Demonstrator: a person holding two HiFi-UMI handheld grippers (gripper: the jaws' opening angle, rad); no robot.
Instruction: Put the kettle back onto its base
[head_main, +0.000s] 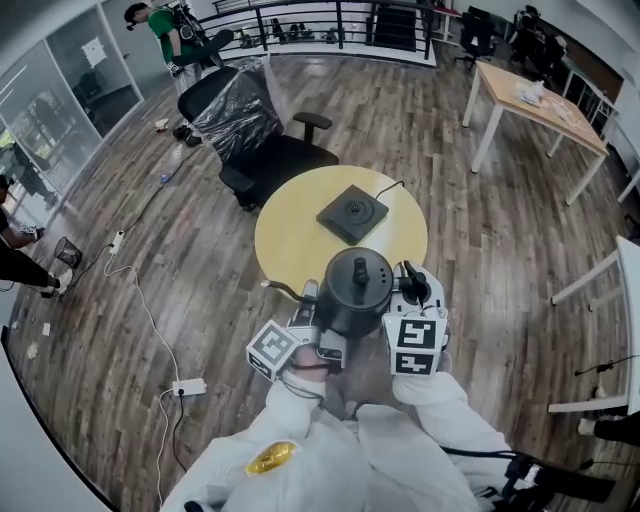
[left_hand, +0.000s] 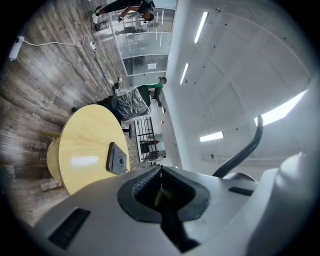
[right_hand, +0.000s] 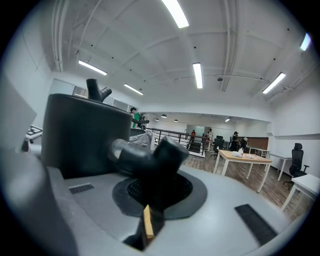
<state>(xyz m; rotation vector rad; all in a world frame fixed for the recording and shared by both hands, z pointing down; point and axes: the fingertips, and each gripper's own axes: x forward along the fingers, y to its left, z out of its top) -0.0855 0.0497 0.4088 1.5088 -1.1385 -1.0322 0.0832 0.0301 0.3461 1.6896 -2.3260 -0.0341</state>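
Wood-plank floor (head_main: 180, 220) all round the round yellow table (head_main: 290, 235). At the table's near edge, your left gripper (left_hand: 160, 176) has its jaws pressed together on nothing. Black electric kettle (head_main: 355, 290) hangs over that same edge, clear of the tabletop. Square black kettle base (head_main: 352, 213) sits mid-table, apart from the kettle. Your right gripper (head_main: 412, 285) is clamped on the kettle's handle.

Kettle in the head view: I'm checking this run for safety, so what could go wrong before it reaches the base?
The kettle hangs over the near edge of the table, held at its handle by the right gripper; it might tilt or slip. The shut left gripper sits close beside it and could knock it. The base is a small target; an off-centre landing may shove it.
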